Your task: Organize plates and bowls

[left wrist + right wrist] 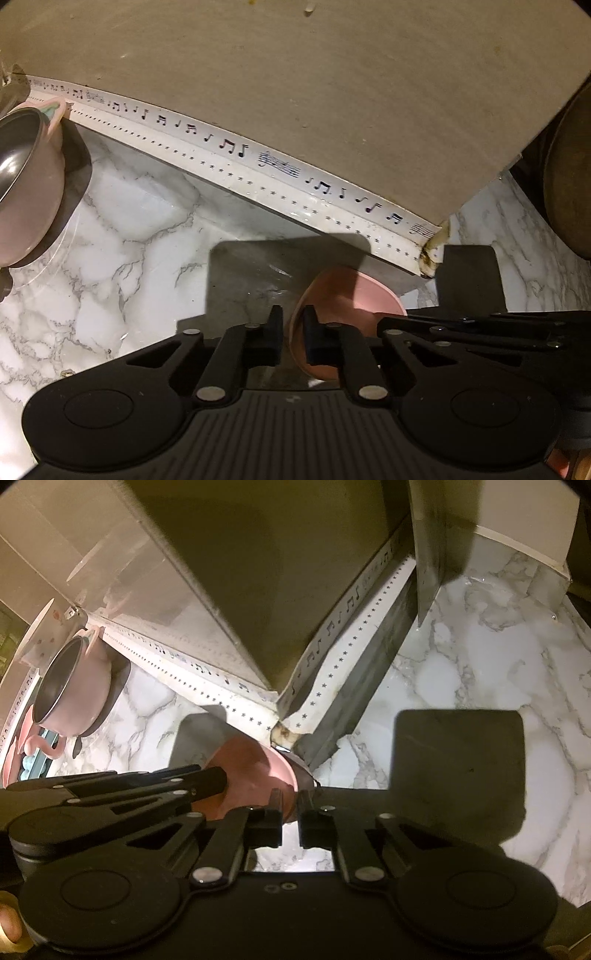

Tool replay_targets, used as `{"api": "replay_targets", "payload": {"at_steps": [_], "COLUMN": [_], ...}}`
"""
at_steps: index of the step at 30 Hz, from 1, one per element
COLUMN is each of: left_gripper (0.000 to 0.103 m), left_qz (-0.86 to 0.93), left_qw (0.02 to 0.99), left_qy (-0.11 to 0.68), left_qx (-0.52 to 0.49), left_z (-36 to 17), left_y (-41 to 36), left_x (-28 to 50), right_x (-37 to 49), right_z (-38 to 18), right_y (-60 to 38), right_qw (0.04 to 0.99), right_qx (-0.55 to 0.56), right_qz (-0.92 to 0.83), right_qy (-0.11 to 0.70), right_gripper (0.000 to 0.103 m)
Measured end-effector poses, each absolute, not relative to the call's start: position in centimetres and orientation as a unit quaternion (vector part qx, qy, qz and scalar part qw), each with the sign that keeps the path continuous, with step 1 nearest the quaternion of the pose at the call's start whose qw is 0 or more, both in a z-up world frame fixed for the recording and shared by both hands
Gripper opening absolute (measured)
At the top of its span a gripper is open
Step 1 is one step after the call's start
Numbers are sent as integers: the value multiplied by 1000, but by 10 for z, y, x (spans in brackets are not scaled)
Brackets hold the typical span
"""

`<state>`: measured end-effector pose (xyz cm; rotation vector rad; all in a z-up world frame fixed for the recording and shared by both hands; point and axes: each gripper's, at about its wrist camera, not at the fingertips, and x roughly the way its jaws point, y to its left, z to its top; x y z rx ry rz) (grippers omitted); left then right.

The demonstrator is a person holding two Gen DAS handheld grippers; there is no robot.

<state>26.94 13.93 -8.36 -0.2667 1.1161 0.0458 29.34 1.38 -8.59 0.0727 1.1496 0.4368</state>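
Observation:
A small pink bowl (pixel 343 295) is held above the marble counter near the wall corner. My left gripper (pixel 293 325) is shut on its rim, one finger inside and one outside. It also shows in the right wrist view (pixel 255 764), where my right gripper (pixel 290 805) is shut on the opposite rim. The left gripper (pixel 207 779) enters that view from the left. A pink two-handled pot (pixel 26 177) with a dark metal inside stands at the far left; it also shows in the right wrist view (pixel 74 686).
The marble counter (pixel 122 236) meets beige walls (pixel 295 92) edged with white music-note trim (pixel 236 147). A pink flamingo item (pixel 40 746) and a white plate (pixel 37 631) are at far left. A dark round object (pixel 569 166) is at right.

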Motion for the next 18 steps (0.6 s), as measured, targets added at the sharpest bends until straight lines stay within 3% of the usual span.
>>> {"api": "replay_targets", "payload": {"at_steps": [18], "left_gripper": [8], "left_qz": [18], "left_qw": [849], "left_qy": [518], "left_qx": [-105], "left_z": [-32], "left_y": [122], "left_x": [230], "right_x": [263], "right_z": [-47], "right_y": [6], "right_qw": [825], "right_qx": [39], "right_qz": [216], "right_qy": [521], "right_gripper": [5]}}
